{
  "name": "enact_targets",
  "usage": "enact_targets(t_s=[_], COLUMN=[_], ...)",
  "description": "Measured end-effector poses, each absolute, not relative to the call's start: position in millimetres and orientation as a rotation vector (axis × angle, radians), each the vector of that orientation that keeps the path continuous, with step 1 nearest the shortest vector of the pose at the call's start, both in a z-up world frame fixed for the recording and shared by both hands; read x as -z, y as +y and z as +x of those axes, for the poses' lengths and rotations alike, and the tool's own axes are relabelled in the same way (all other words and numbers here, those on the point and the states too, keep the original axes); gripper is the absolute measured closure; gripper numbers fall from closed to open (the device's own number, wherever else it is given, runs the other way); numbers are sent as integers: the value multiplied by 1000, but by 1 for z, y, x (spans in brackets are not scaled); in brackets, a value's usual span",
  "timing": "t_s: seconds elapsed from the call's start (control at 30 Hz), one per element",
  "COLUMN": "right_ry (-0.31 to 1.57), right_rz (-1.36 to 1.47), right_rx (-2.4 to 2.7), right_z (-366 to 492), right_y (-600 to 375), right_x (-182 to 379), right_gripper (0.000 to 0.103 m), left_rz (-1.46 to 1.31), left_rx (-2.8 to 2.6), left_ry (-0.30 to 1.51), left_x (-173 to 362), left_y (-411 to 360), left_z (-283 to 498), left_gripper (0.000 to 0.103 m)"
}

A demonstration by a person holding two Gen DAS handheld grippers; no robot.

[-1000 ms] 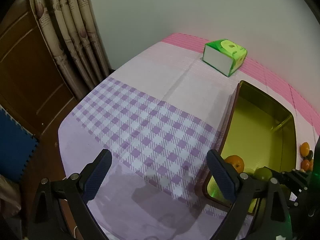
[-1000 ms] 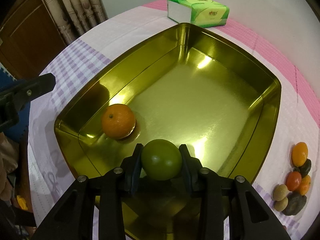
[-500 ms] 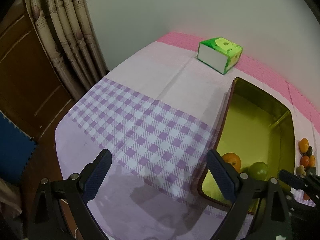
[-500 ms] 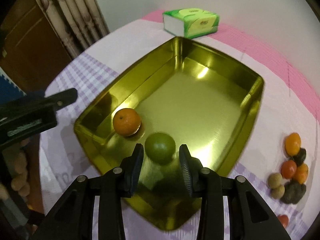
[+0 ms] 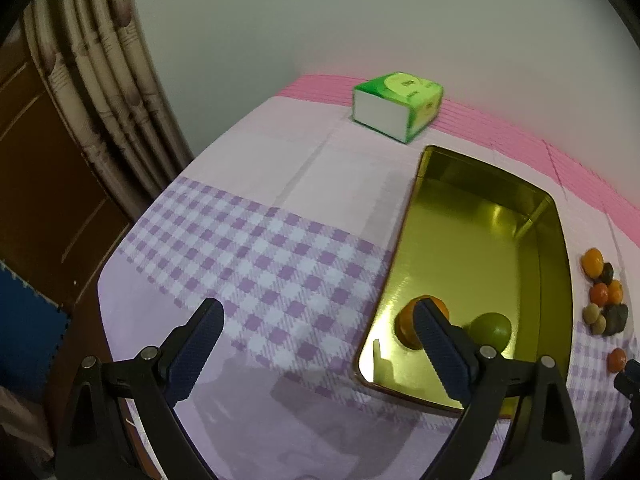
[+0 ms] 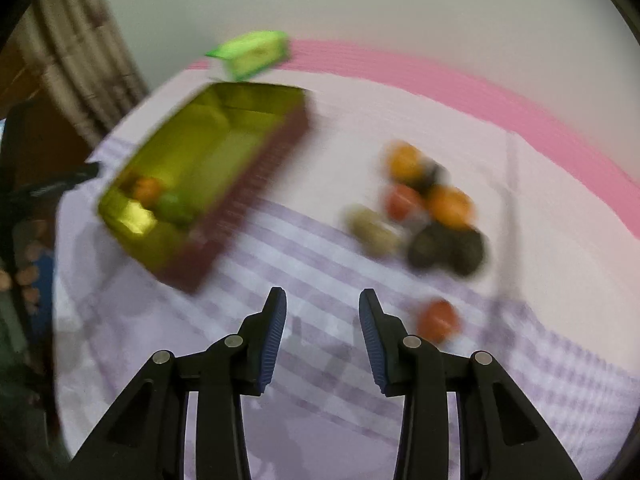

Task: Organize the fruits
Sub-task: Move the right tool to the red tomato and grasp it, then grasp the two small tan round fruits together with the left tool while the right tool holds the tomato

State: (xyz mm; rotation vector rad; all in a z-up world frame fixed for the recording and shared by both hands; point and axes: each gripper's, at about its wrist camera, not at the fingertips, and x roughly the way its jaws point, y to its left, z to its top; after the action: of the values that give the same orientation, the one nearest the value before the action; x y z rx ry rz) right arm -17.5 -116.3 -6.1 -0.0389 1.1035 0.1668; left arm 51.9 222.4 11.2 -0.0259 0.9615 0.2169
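Golden tray (image 5: 556, 264) with orange (image 5: 404, 322) and green fruit (image 5: 491, 328); left fingers (image 5: 200, 336) wide, right fingers (image 6: 276, 336) narrowly apart, both empty

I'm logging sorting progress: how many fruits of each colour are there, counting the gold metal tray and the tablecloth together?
Orange to red-orange round fruits: 5
Green round fruit: 1
Dark, nearly black fruits: 2
Small tan fruits: 2
Total: 10
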Motion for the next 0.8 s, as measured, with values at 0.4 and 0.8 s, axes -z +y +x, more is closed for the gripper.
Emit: enact_targets(t_s=[0.4,0.8], right_ry=[1141,1104], right_rz=[-9,-13], right_rx=[-100,-118], right_z=[-13,9], right_y=[-156,-158], right_x=[41,49], right_gripper=[64,64], left_rz=[23,82], left_rx=[-109,41], left_ry=[943,980], left_x=[-25,-15], left_y=[172,80], left_z=[48,61], left_gripper=[9,9])
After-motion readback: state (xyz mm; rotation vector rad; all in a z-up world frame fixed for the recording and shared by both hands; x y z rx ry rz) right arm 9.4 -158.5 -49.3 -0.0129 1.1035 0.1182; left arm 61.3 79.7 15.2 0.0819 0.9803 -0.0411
